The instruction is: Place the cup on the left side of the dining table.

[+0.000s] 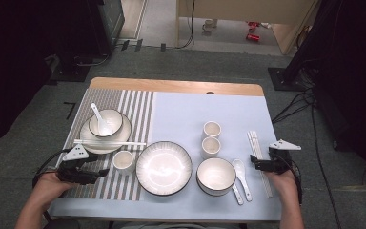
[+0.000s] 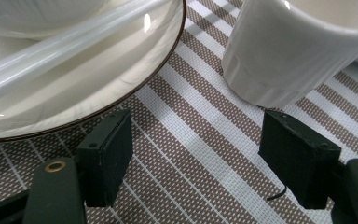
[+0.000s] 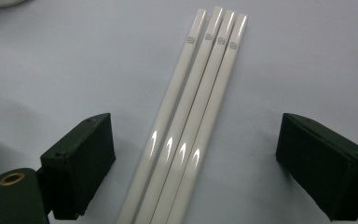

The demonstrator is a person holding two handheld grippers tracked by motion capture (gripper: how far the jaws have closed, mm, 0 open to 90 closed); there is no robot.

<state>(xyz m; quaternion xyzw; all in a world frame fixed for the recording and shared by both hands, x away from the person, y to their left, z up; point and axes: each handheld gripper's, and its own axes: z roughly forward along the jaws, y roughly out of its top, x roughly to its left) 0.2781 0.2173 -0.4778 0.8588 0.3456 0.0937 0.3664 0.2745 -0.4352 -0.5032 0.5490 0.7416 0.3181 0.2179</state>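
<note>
Setting out a table for two, a person is holding a two-jaw tool in each hand above a pale blue cloth; the left gripper is hovering low over the striped placemat, its jaws spread wide with nothing between them, sitting in the gap between the rim of the small plate and the ribbed white cup — a position that suggests it is lining up on one of the two, most likely the cup just ahead of its right jaw; the right gripper is waiting over the four white chopsticks, which are lying side by side and touching on the cloth at the table's right edge, its jaws standing apart on either side of the bundle and pressing on none of them — seemingly straddling the sticks so a pair can be pinched. On the small plate a bowl with a spoon is already resting, and a pair of chopsticks is lying across the plate's near rim; the large ribbed plate, a second bowl, another spoon and two more cups are sitting mid-table, apparently awaiting their own setting.
</note>
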